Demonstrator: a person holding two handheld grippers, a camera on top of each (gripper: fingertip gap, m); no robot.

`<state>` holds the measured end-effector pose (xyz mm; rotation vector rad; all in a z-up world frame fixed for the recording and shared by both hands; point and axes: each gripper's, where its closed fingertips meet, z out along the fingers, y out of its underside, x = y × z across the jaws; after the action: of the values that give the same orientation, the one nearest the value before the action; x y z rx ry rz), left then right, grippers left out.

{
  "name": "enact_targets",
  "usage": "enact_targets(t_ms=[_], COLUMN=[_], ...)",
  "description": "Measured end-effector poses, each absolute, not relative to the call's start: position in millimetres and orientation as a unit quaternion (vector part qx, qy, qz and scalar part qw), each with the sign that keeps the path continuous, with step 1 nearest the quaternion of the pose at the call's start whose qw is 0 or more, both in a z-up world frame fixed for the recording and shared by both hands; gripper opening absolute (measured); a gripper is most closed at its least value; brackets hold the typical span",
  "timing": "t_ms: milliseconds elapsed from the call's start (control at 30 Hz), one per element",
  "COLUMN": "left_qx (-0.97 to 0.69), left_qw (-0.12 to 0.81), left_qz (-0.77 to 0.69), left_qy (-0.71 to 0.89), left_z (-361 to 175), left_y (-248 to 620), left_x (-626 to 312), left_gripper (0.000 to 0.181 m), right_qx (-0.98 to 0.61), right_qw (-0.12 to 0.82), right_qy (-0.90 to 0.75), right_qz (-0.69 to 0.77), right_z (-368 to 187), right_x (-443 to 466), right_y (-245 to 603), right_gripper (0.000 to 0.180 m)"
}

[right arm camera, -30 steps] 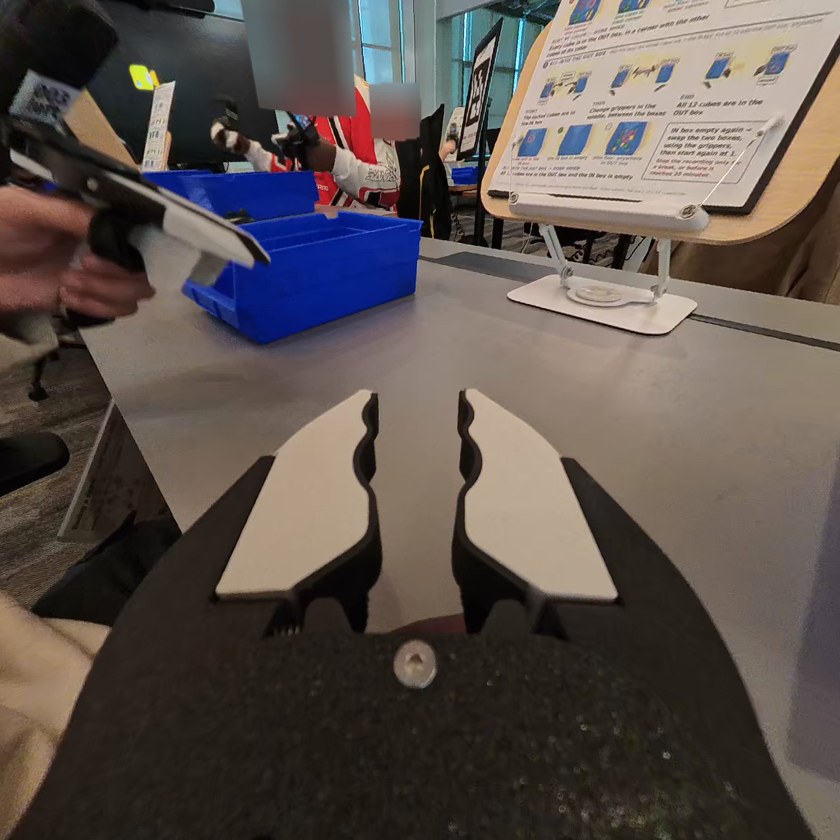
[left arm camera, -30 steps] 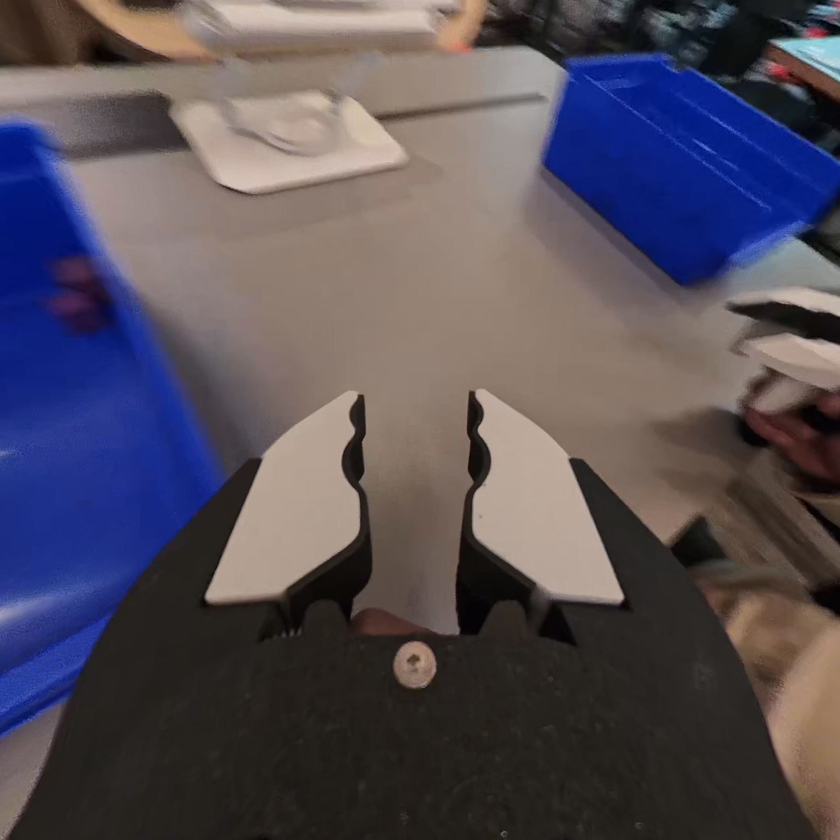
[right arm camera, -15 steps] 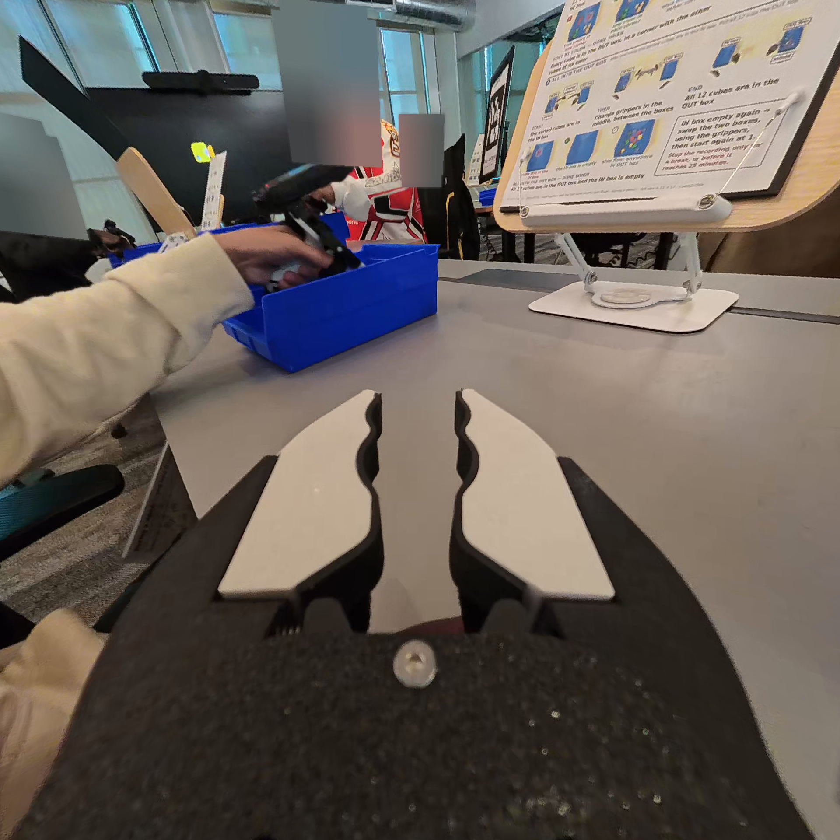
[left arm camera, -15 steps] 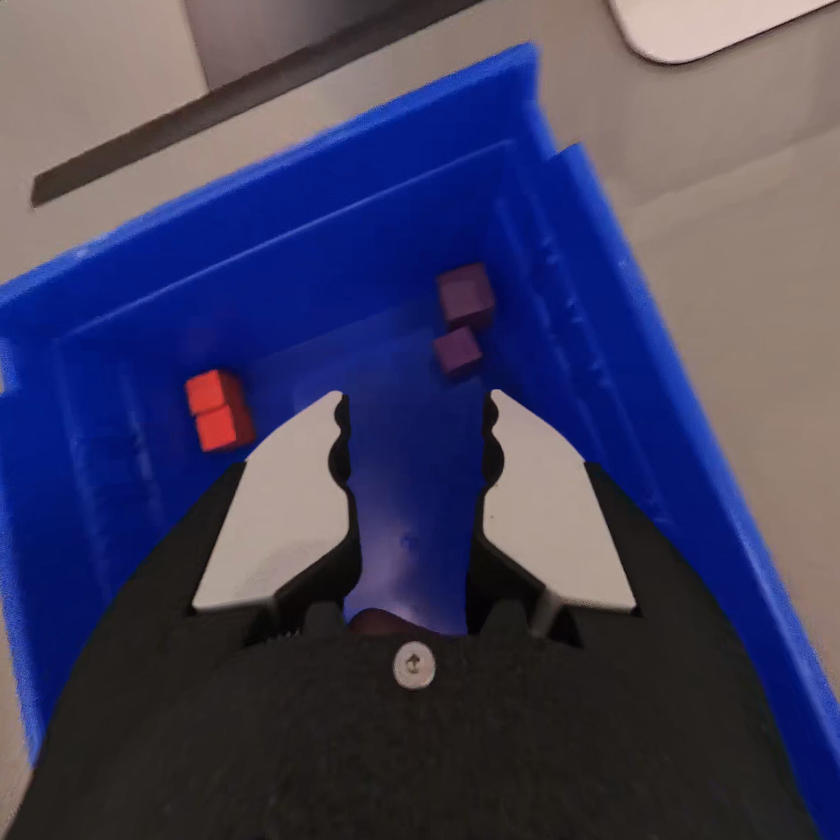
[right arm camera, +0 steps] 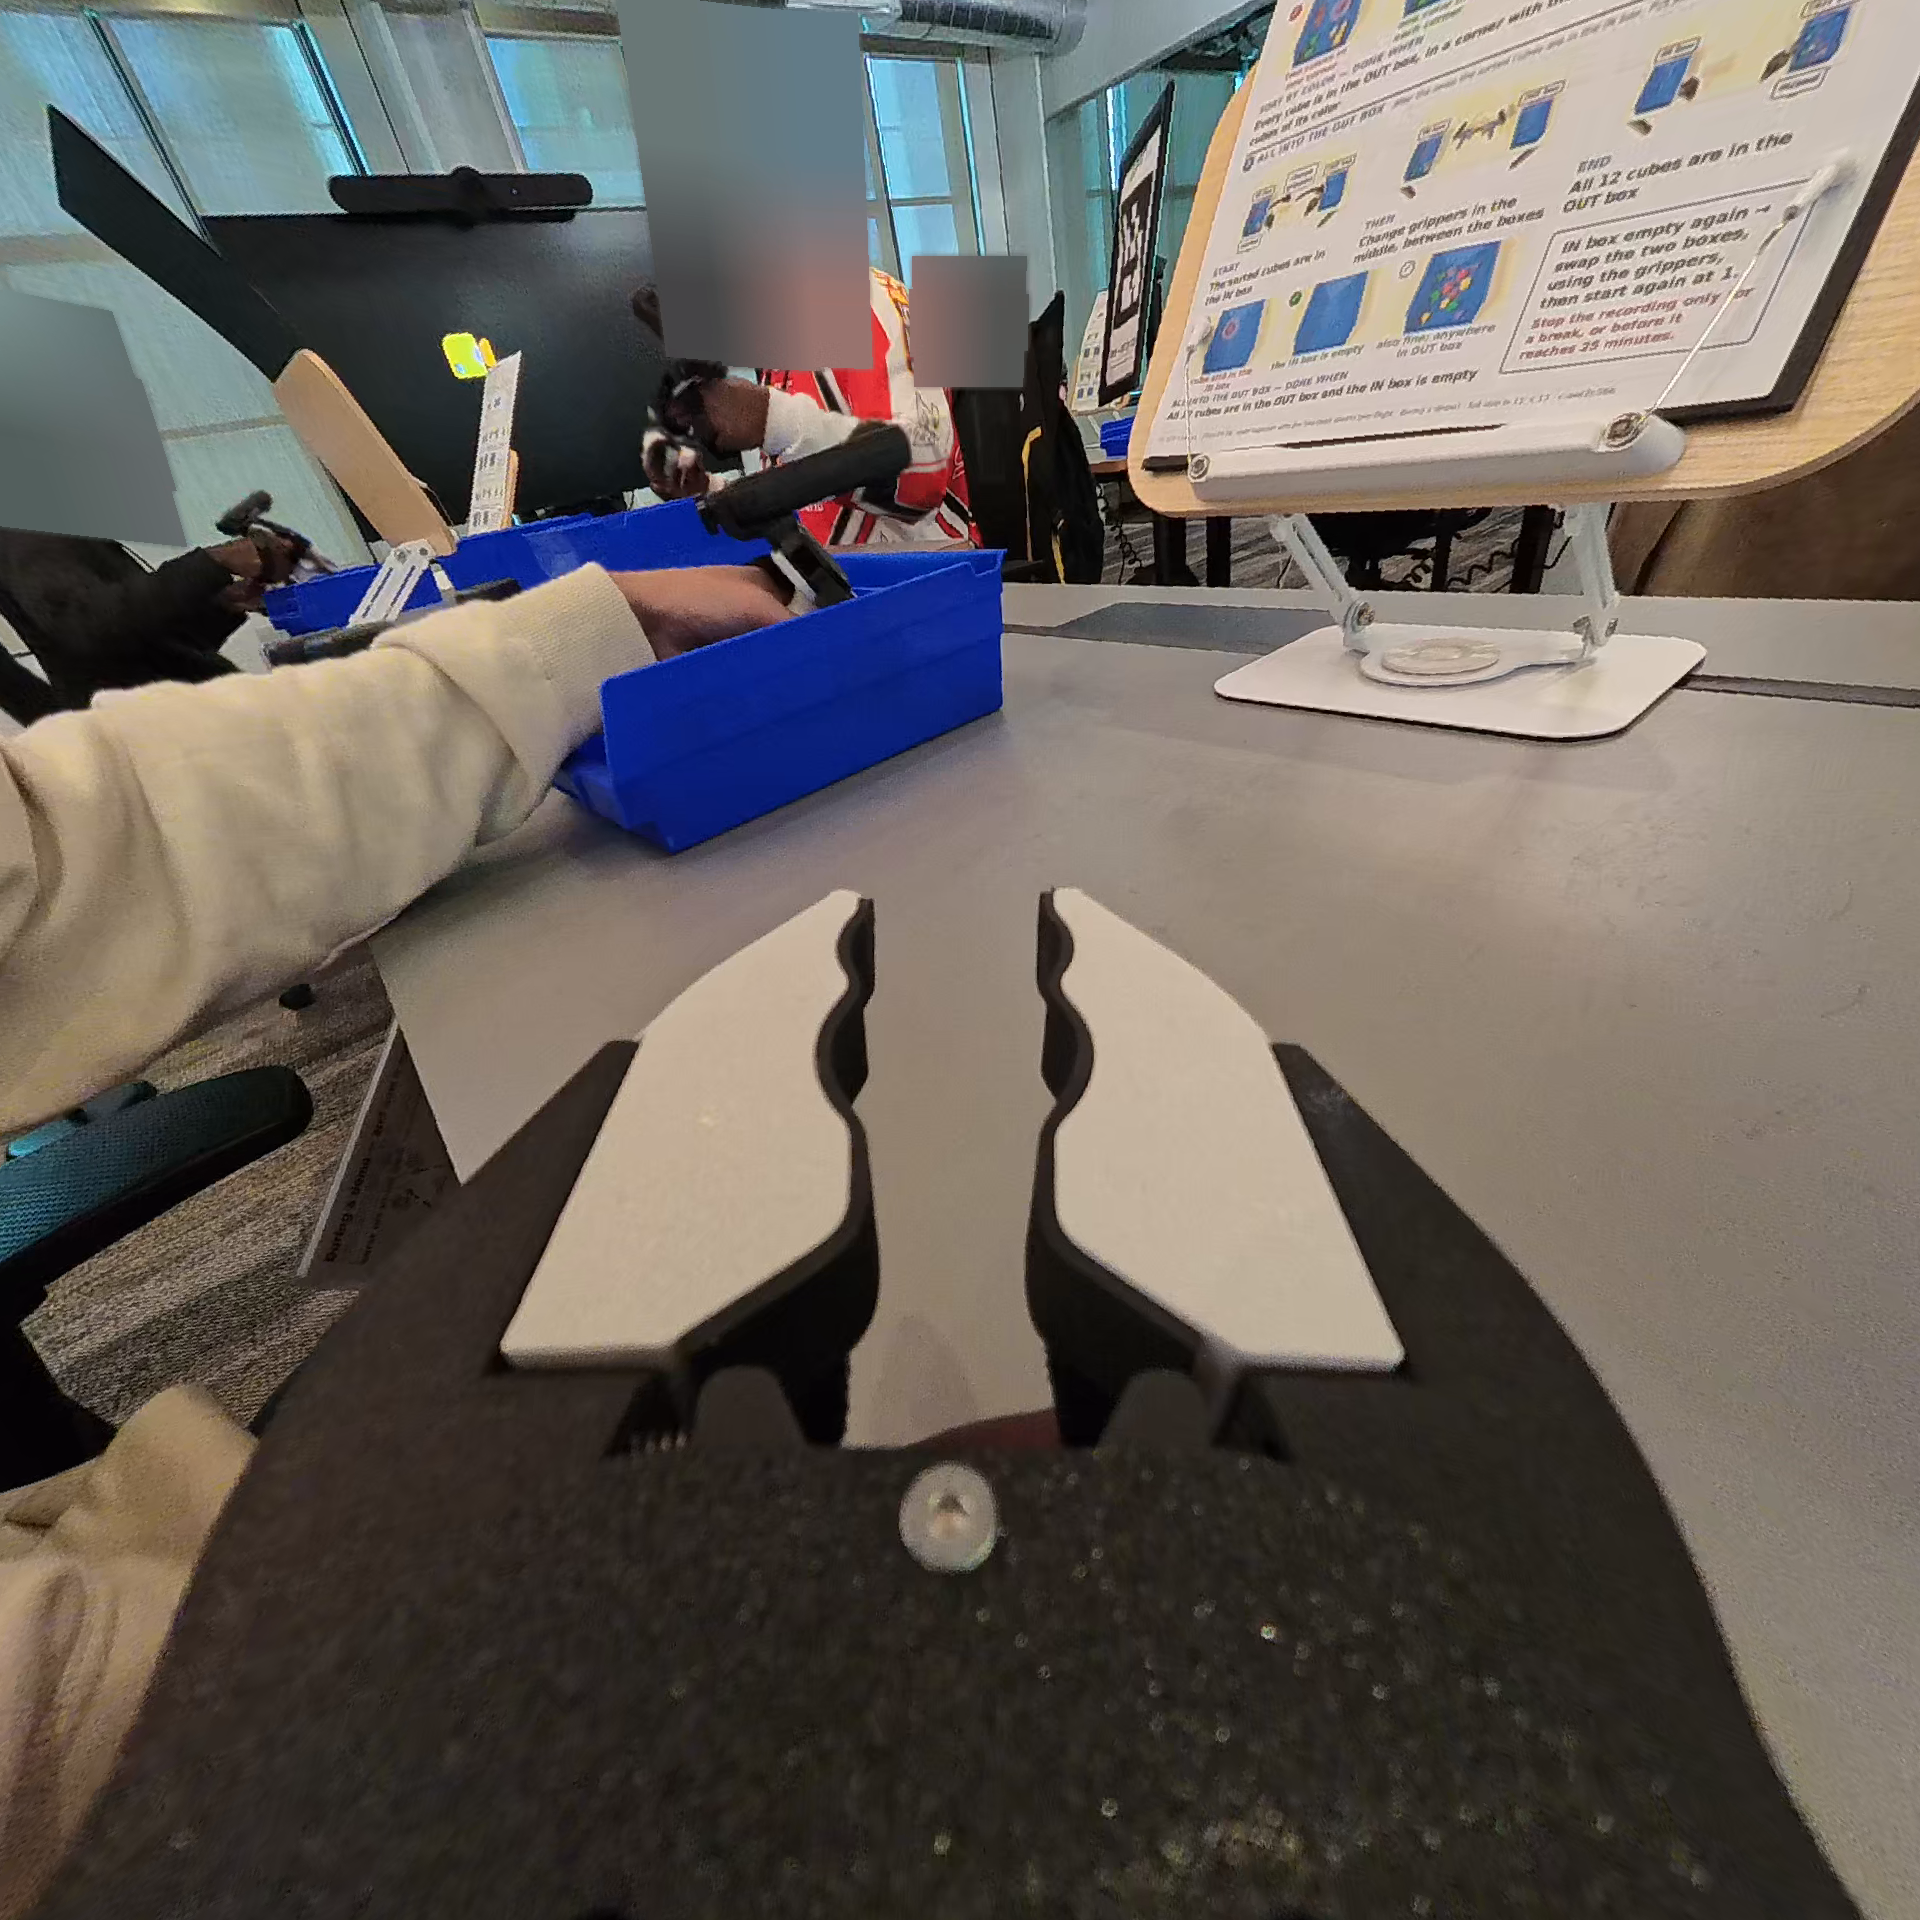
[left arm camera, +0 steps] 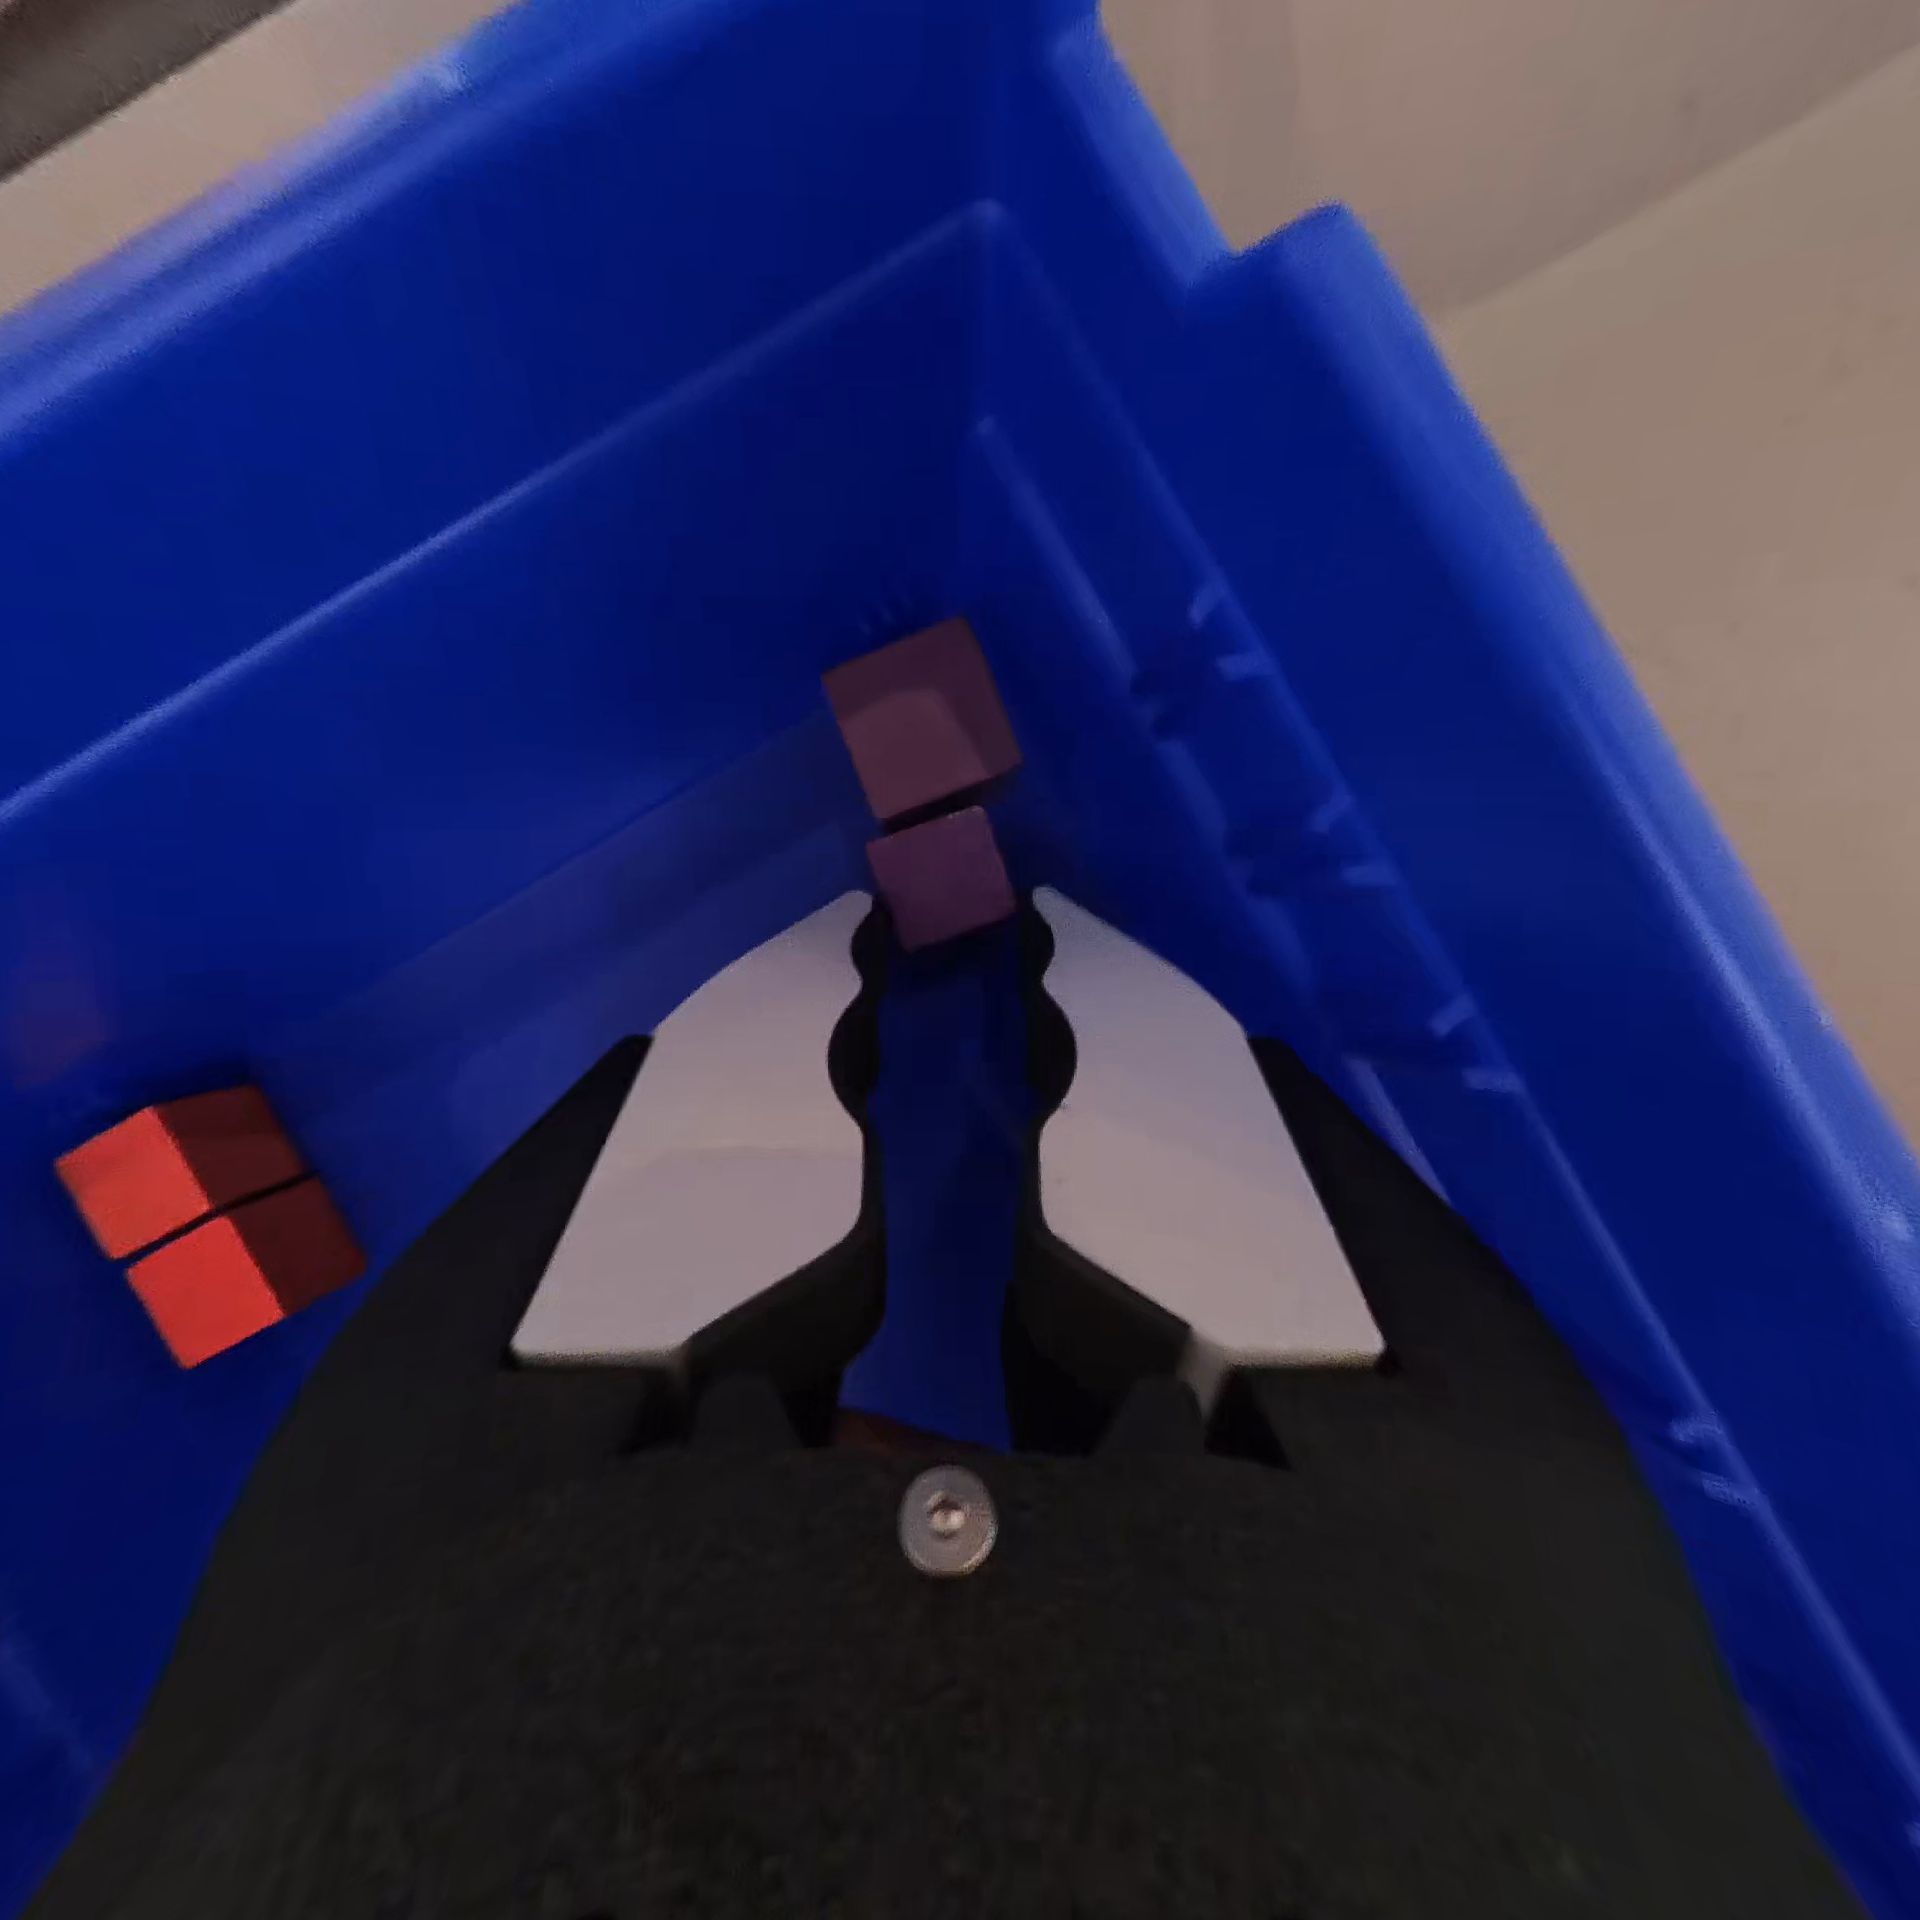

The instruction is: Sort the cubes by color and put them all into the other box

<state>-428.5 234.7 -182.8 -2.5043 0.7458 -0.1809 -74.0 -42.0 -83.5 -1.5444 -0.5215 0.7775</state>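
In the left wrist view my left gripper [left arm camera: 953, 912] is down inside a blue box [left arm camera: 520, 364]. Two purple cubes lie near the box's far right corner. The nearer purple cube [left arm camera: 940, 878] sits right at my fingertips, between them, with a thin gap on its right side. The farther purple cube [left arm camera: 920, 722] lies just beyond it. Two red cubes [left arm camera: 208, 1226] lie side by side at the left. In the right wrist view my right gripper [right arm camera: 954, 902] is open and empty over the grey table [right arm camera: 1455, 935]. The same blue box [right arm camera: 821, 686] and the left gripper [right arm camera: 800, 540] in it show farther off.
A white stand with an instruction sheet [right arm camera: 1455, 665] stands at the back right of the table. A cream sleeve [right arm camera: 312, 790] reaches across the table's left edge into the box. More blue boxes [right arm camera: 520, 561] and people are at another table behind.
My left gripper swung from over the table into the blue box and dropped to the purple cubes. Its jaws narrowed around the nearer one. My right gripper has hardly moved.
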Motion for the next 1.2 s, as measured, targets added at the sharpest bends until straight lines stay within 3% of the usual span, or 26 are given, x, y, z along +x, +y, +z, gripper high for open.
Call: enact_targets(t_ms=[367, 600, 700, 933, 1067, 1133, 1200], left_qx=[-0.808, -0.718, -0.662, -0.541, -0.527, -0.531, -0.550], left_qw=[0.501, 0.549, 0.553, 0.557, 0.524, 0.517, 0.519], left_qz=[-0.186, -0.275, -0.318, -0.296, -0.285, -0.271, -0.263], left_qy=[0.249, 0.326, 0.393, 0.557, 0.606, 0.614, 0.600], left_z=[-68.0, -39.0, -23.7, -11.1, -27.2, -37.6, -45.0], left_y=[134.1, 63.4, 35.6, -20.3, -33.3, -33.3, -31.1], left_x=[-442.8, -403.6, -349.7, -223.2, -188.3, -181.3, -179.1], left_gripper=[0.023, 0.023, 0.023, 0.023, 0.023, 0.022, 0.023], right_qx=[-0.668, -0.681, -0.672, -0.485, -0.465, -0.466, -0.495], right_qw=[0.613, 0.580, 0.500, 0.096, 0.052, 0.054, 0.067], right_qy=[-0.179, -0.155, -0.154, -0.072, -0.070, -0.067, -0.078], right_qz=[0.382, 0.421, 0.524, 0.866, 0.881, 0.881, 0.863], right_z=[-80.8, -79.8, -61.6, -4.3, -8.6, -14.4, -25.7], right_x=[-61.4, -68.2, -104.8, -186.3, -204.6, -199.6, -195.0], right_y=[-35.6, -22.4, -17.5, -31.2, -36.9, -34.0, -33.3], right_gripper=[0.031, 0.036, 0.039, 0.045, 0.051, 0.023, 0.021])
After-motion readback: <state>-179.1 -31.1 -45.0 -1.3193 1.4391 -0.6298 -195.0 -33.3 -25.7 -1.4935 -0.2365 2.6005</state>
